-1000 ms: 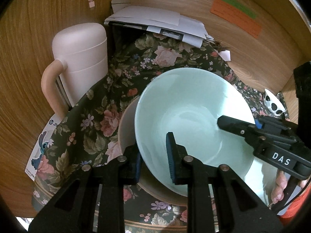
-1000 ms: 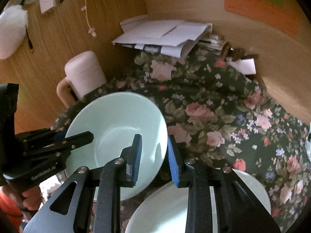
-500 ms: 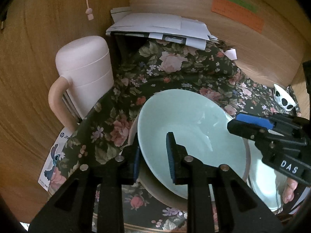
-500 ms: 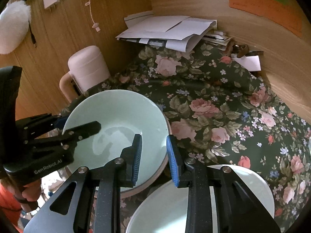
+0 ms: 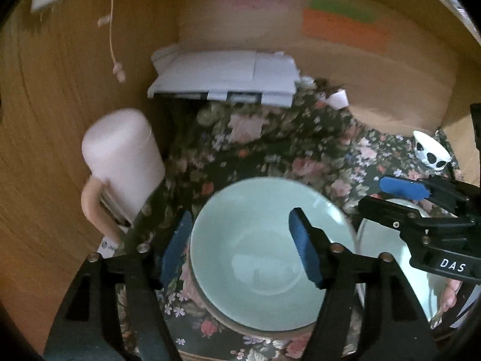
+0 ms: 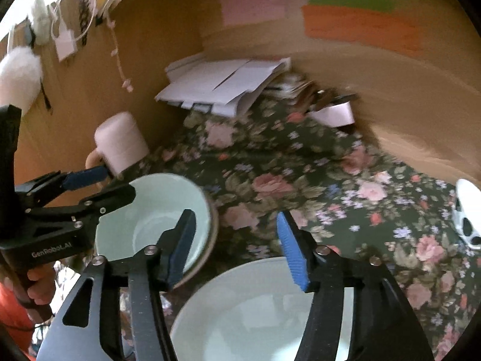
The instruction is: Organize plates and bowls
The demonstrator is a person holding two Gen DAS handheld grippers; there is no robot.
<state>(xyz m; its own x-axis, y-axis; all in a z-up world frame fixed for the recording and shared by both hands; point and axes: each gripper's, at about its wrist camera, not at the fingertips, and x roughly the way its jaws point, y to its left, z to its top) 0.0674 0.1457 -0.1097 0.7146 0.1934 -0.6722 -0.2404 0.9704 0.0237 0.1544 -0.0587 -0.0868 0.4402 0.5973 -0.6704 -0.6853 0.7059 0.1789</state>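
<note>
Fluffy white ball (image 6: pixel 18 72) only right-view

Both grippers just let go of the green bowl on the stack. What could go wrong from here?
1. The left gripper, whose jaws have just been opening, straddles the rim of the green bowl; pulling back carelessly might catch the rim and shift it on the dish beneath.
2. The right gripper, also just opened, hangs between that bowl and the white bowl; a sideways move may knock either.
3. The pink jug stands close on the left.
</note>
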